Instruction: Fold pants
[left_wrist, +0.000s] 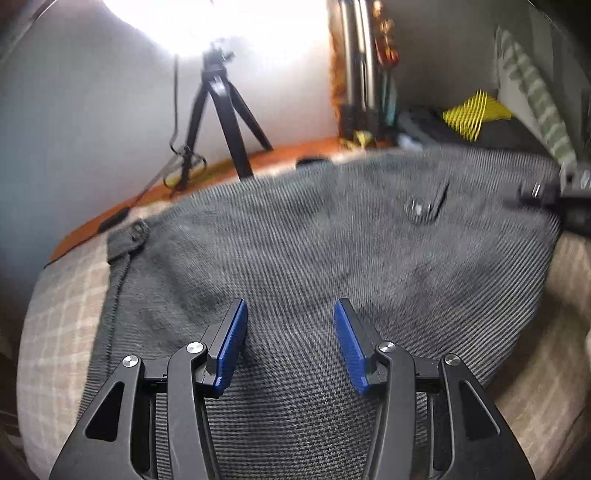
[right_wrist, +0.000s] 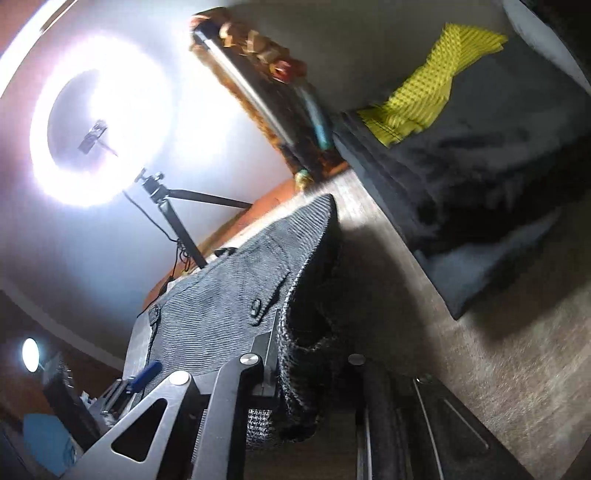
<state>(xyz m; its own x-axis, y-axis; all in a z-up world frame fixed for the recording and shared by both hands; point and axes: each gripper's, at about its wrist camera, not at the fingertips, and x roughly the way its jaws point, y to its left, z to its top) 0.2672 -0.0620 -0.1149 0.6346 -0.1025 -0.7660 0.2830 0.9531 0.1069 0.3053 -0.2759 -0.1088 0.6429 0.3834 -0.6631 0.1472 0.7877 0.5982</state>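
Observation:
Grey ribbed pants (left_wrist: 314, 251) lie spread over a checked beige cover (left_wrist: 62, 314), with a button (left_wrist: 419, 210) on the far part. My left gripper (left_wrist: 290, 325) hovers just above the near part of the pants, its blue pads (left_wrist: 232, 347) wide apart and empty. In the right wrist view the camera is tilted; my right gripper (right_wrist: 291, 350) is shut on the edge of the pants (right_wrist: 229, 306) and holds that edge lifted off the surface. The right gripper also shows at the far right of the left wrist view (left_wrist: 543, 192).
A black tripod (left_wrist: 225, 110) with a bright ring light (right_wrist: 99, 122) stands on an orange surface (left_wrist: 288, 151) behind the pants. A dark cushion (right_wrist: 480, 166) with a yellow cloth (right_wrist: 424, 99) lies at the back right. A cable (left_wrist: 177, 140) hangs by the tripod.

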